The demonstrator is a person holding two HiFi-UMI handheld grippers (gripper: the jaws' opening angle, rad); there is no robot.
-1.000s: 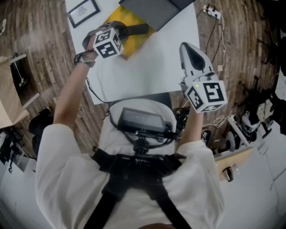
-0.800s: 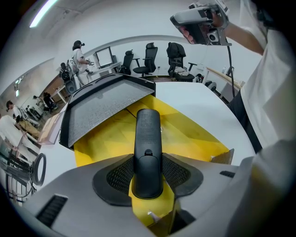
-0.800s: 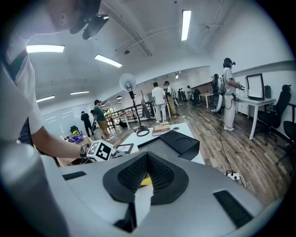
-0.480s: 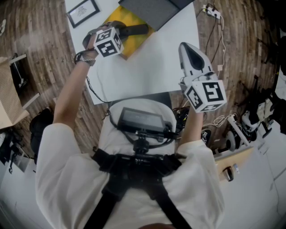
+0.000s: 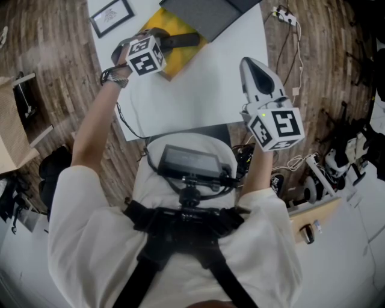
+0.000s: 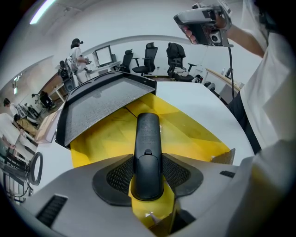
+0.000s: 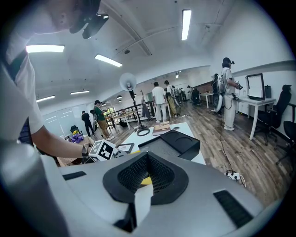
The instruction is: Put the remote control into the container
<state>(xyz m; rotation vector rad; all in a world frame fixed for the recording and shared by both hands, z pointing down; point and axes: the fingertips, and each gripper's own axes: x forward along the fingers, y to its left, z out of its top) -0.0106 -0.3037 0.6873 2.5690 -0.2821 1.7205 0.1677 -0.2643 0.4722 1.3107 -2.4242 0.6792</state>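
While the left gripper (image 6: pixel 147 178) clamps the near end of the black remote (image 6: pixel 148 134), the remote points out over a yellow sheet (image 6: pixel 104 136) toward the dark container (image 6: pixel 99 104) just beyond it. Right gripper (image 7: pixel 145 178) is up off the white table (image 5: pixel 204 84), jaws together, nothing between them, well apart from the left.

container (image 5: pixel 203 14) cut by top edge, remote control (image 5: pixel 183 40) part-hidden
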